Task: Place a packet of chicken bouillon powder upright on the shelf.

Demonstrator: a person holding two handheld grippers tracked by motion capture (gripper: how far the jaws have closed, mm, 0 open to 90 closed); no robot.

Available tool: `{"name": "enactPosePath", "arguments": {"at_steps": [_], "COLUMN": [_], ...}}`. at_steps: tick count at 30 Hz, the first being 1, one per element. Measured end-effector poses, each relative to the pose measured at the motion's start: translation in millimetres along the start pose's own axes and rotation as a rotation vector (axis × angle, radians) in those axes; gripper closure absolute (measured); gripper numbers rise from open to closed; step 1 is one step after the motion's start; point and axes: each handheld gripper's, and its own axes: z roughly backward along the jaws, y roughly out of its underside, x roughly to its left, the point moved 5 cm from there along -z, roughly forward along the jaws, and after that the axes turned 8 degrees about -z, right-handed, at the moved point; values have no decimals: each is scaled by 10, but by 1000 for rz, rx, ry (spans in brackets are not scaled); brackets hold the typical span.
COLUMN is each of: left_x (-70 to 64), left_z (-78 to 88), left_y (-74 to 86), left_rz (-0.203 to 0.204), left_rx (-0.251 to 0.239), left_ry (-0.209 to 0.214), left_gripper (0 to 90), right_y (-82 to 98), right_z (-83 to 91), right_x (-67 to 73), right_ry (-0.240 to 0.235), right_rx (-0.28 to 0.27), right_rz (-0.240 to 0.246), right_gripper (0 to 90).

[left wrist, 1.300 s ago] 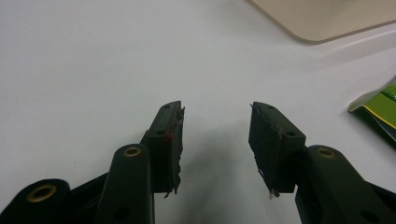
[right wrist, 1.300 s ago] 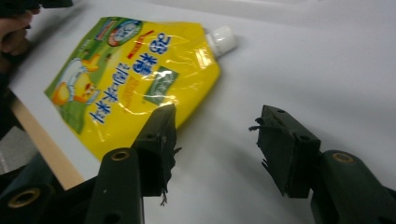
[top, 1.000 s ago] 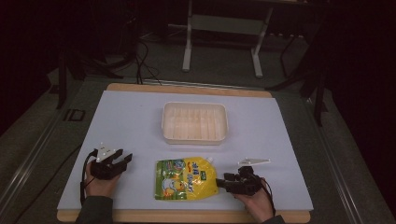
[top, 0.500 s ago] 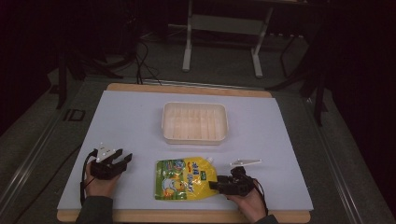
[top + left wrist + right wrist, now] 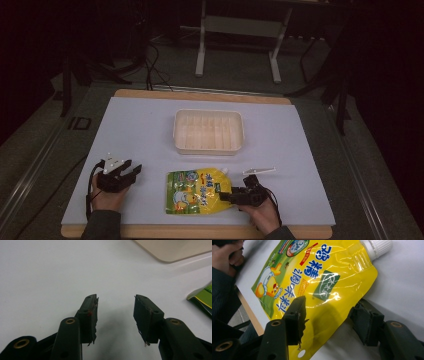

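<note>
lying flat near the front edge of the white table (image 5: 140, 125): a yellow spout pouch (image 5: 197, 191), white cap (image 5: 378, 247) pointing toward the shallow beige tray (image 5: 209, 131) further back. right gripper (image 5: 226, 196) low at the pouch's right edge, held level and aimed leftward across the table, hand (image 5: 262, 216) tucked behind it with the forearm coming up from the bottom. jaws spread wide and straddling the pouch's corner (one jaw over the printed face, the other out past the edge above the table), not clamped on it in the right gripper view. left gripper (image 5: 134, 172) parked well off to the left of the pouch, resting low over bare table, hand (image 5: 107, 197) wrapped around its body, pointing right and a bit away. jaws gaping, nothing but table between them. small white strip (image 5: 259, 171) just beyond the right gripper.
</note>
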Motion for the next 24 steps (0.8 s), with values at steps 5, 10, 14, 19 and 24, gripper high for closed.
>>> {"name": "enactPosePath", "arguments": {"at_steps": [5, 10, 14, 19, 24], "left_x": [-14, -70, -122, -214, -272], "left_z": [0, -4, 2, 6, 7], "left_y": [-2, -10, -21, -31, -48], "left_rz": [-7, -25, -13, -46, -53], "left_rx": [-1, 3, -4, 3, 0], "left_ry": [1, 28, 89, 134, 185], "left_gripper": [538, 561, 620, 752, 890], "right_y": [-25, -41, -48, -55, -83], "right_z": [-31, -55, -76, -78, -54], "right_x": [0, 5, 14, 28, 59], "right_ry": [-17, -48, -54, -55, -83], "right_rx": [7, 15, 23, 23, 14], "right_rz": [-22, -34, -31, -21, -24], "right_gripper": [486, 507, 525, 533, 557]}}
